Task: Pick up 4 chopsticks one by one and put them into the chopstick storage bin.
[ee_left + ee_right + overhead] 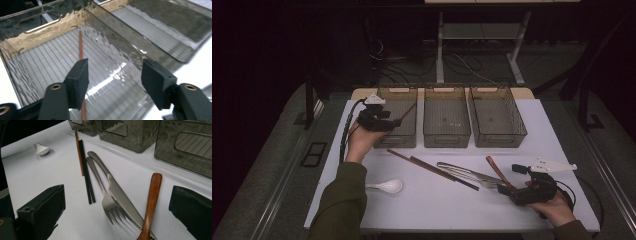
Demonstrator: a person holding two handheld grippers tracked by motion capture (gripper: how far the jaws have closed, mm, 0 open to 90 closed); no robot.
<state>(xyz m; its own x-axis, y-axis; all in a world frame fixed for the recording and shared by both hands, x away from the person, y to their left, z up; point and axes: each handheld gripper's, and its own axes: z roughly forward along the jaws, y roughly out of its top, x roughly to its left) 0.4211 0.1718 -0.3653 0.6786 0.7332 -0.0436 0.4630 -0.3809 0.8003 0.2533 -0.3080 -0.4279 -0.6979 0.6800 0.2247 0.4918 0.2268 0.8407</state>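
Left gripper point(384, 120) sits over the left bin point(409, 140), at roughly 11 o'clock on the table point(537, 125). In the left gripper view the jaws stand wide apart, nothing clamped. A brown chopstick point(80, 45) lies against the left jaw and runs down into the bin, tip on the ribbed floor. From above its upper end leans toward the bin's right wall.

Judgement: this is the drop-off step for the chopstick. To do it well:
- Keep the jaws spread, lift straight up, no sideways drag, or the stick gets levered out.
- Confirm it lies flat inside before leaving; leaning on the wall it could tip over the rim.

Right gripper point(512, 192) rests at about 5 o'clock, jaws wide open, holding nothing. Between them in the right gripper view: wooden handle point(151, 202), knife point(120, 192), fork point(105, 195). Remaining chopsticks point(86, 175) lie toward 6 o'clock on the table, white spoon point(387, 186) at 7 o'clock.

Middle bin point(447, 136) and right bin point(507, 137) look empty, apart from small specks I cannot identify.

Next pick likely the wooden handle: approach square across it, clear of the knife that it overlaps.
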